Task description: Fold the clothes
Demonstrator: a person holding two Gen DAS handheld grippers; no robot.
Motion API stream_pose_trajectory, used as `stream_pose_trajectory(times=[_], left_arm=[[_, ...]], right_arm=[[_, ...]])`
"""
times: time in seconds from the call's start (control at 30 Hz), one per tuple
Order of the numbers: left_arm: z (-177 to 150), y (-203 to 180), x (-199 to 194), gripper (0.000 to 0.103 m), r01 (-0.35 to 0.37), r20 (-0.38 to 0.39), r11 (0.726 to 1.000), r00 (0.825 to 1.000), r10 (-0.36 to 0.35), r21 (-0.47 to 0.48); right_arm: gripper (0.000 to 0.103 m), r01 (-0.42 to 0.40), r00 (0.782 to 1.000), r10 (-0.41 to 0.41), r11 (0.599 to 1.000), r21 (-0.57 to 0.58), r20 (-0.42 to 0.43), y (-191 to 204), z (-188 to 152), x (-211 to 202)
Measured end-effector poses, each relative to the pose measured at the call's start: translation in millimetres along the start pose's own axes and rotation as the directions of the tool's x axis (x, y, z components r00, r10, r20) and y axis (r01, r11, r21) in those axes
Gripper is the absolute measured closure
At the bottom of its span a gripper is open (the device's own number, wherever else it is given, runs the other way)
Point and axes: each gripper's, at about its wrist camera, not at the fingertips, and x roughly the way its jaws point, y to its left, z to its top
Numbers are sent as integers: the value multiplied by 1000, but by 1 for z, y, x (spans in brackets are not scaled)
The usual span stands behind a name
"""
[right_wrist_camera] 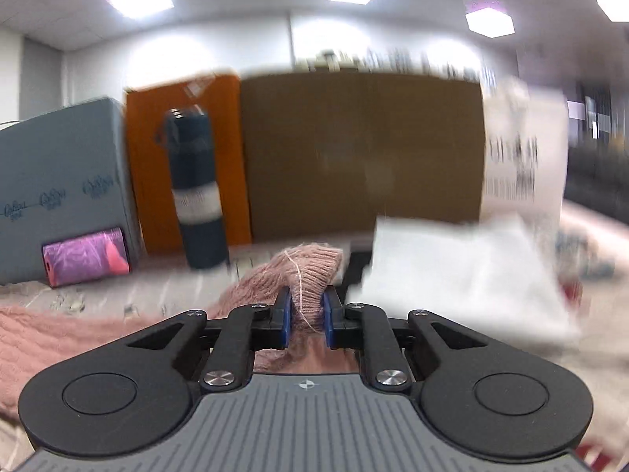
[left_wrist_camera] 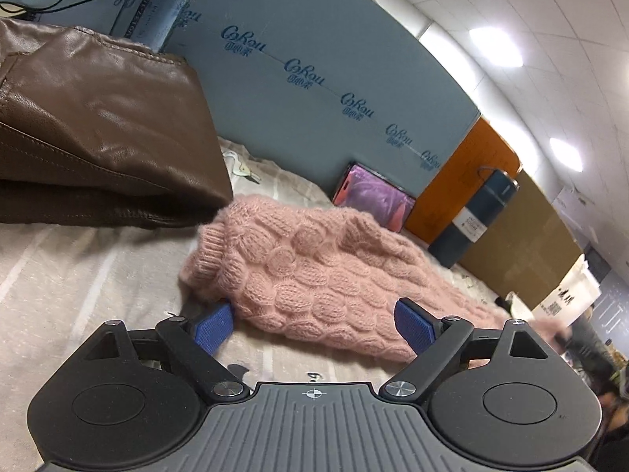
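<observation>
A pink cable-knit sweater [left_wrist_camera: 314, 271] lies stretched across the pale striped sheet [left_wrist_camera: 78, 275], its ribbed cuff end pointing left. My left gripper [left_wrist_camera: 314, 326] is open, low over the sheet, its blue pads [left_wrist_camera: 214, 328] on either side of the sweater's near edge without closing on it. In the right wrist view, my right gripper [right_wrist_camera: 307, 316] is shut on a ribbed end of the pink sweater [right_wrist_camera: 310, 271], which bunches up between the pads with a loose thread hanging. The right view is blurred by motion.
A folded brown leather jacket [left_wrist_camera: 98, 126] lies at the left. Behind stand a grey-blue printed board [left_wrist_camera: 314, 78], a purple roll [right_wrist_camera: 84, 257], a dark bottle [right_wrist_camera: 196, 192], orange and brown cardboard panels [right_wrist_camera: 361, 153]. A white folded cloth [right_wrist_camera: 460, 275] lies right of my right gripper.
</observation>
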Motion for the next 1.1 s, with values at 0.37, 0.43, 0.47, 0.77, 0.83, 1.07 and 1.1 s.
stream_pose_trajectory(times=[0.37,0.43,0.47,0.77,0.83,1.07,1.1], left_arm=[[-3,3,1,12,-6,-2,1000,1000,6,1],[-3,4,1,12,-3,-1,1000,1000,3,-3],[-3,4,0,12,0,1,1000,1000,0,-4],[-1,4,13,5,22,-26,998,999,-23,-54],[0,-1,17,5,11,-35,999,999,-13,-37],[11,-3,39,5,-5,7,993,1000,6,-119],[10,-3,39,6,-6,26,994,1000,9,-108]], right_arm=[[83,101,966,-83,993,63,-246,-8,-19,64],[64,108,964,-59,978,177,-258,-18,-20,54],[40,110,965,-45,963,244,-258,-24,-20,48],[14,-61,892,373,659,750,-255,-44,-45,38],[8,-74,889,395,622,779,-231,-39,-50,45],[11,-20,956,242,617,787,-166,-15,-42,65],[14,-14,966,211,627,778,-152,-14,-44,64]])
